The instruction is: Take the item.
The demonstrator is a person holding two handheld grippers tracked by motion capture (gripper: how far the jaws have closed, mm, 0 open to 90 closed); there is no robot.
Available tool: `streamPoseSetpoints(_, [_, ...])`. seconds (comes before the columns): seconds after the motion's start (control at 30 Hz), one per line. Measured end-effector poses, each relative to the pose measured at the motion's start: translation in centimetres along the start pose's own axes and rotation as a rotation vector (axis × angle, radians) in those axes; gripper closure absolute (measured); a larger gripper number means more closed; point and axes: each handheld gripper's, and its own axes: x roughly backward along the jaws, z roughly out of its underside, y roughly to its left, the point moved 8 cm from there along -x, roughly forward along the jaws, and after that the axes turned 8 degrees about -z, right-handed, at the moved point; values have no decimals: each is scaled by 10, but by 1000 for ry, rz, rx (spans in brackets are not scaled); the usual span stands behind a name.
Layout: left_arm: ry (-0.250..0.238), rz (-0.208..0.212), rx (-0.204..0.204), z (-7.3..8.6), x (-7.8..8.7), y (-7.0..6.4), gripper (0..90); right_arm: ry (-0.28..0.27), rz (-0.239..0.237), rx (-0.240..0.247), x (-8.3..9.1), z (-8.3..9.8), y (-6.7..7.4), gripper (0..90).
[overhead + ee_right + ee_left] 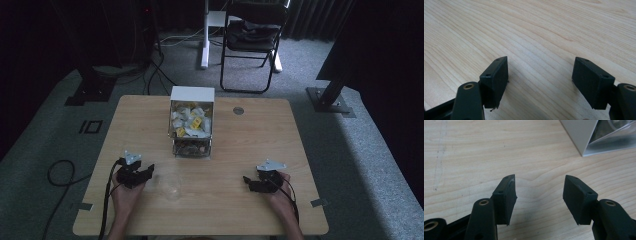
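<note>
In the high view my left gripper (149, 171) lies on the wooden table (240, 145) at the front left, held by a hand, with its jaws pointing right. The left gripper view shows the left gripper (539, 177) open, with bare wood between its pads. A faint clear cup (170, 186) stands just right of it. My right gripper (247, 180) rests at the front right, its jaws pointing left. In its own view the right gripper (541, 60) is open over bare wood.
A white box (192, 94) of small white and yellow packets (190, 122) stands mid-table, with a clear compartment (191, 148) below. Its white wall (579, 132) shows at the top right of the left gripper view. A folding chair (252, 35) stands beyond the table.
</note>
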Motion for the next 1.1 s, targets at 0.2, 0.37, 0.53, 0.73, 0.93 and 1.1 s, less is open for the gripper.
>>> streamPoseSetpoints(0.2, [-29,34,-4,-11,7,-3,465,0,0,0,0,0,0,290])
streamPoseSetpoints(0.37, [-46,51,-14,-19,11,-6,490,1,0,-2,0,0,0,290])
streamPoseSetpoints(0.53, [-66,74,-26,-28,16,-12,515,1,0,-1,0,0,0,289])
streamPoseSetpoints(0.73, [-76,115,-43,-36,19,-21,539,1,0,-1,0,0,0,288])
streamPoseSetpoints(0.93, [-79,140,-50,-42,19,-27,540,1,0,-1,0,0,0,288])
streamPoseSetpoints(1.1, [-85,155,-54,-49,19,-34,535,0,-1,-2,0,0,0,289])
